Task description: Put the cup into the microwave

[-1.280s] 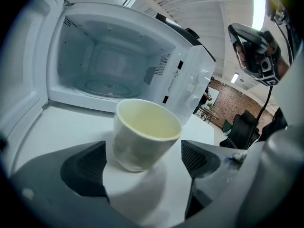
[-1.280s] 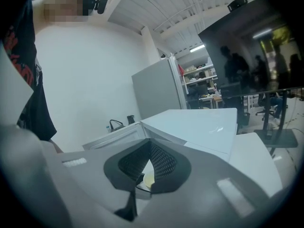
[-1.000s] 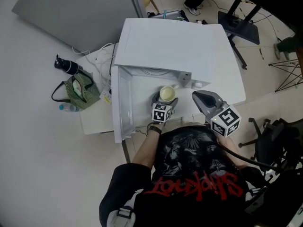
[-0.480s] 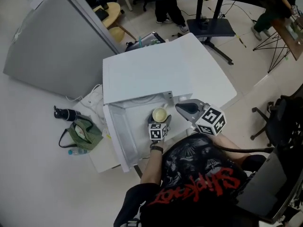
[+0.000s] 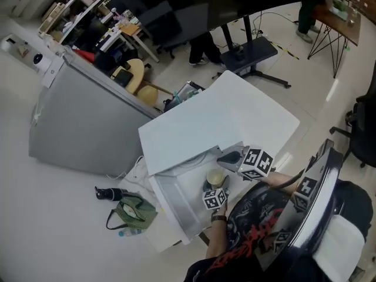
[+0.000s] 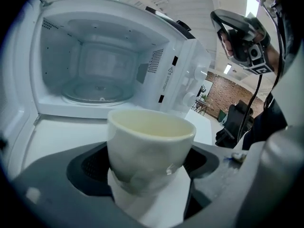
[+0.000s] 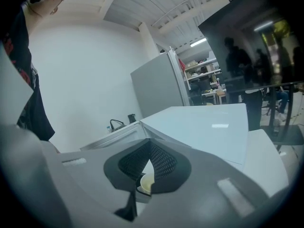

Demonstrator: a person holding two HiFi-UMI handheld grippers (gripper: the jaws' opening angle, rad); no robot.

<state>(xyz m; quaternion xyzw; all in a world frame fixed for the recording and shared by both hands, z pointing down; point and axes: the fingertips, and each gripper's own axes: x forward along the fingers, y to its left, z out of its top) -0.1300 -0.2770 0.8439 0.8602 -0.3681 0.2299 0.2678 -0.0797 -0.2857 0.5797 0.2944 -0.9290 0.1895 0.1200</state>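
**Head view, then both gripper views: cup carried to the open microwave, not yet inside**

Head view: the left gripper [image 5: 214,187] holds the cream ceramic cup [image 5: 215,177] in front of the boxy white microwave [image 5: 200,131], whose door [image 5: 176,207] is swung open to the left. The right gripper [image 5: 228,156] hovers just beside the cup, nearer the microwave's control side. From this angle the microwave's top hides its cavity.

Left gripper view: the dark grey fingers [image 6: 83,167] press on either side of the cup [image 6: 149,148], which stands upright. Ahead, the cavity [image 6: 102,61] with its glass turntable [image 6: 97,91] is bare. The step in hand looks like the carry-in; next the cup needs pushing forward over the sill, kept level, and setting on the turntable before the fingers let go. The cup's base is hidden, and I cannot tell what the white patch beneath it is.

Right gripper view: its fingers [image 7: 164,163] are closed together on nothing. Only a sliver of the cup [image 7: 146,183] shows through the gap below them.
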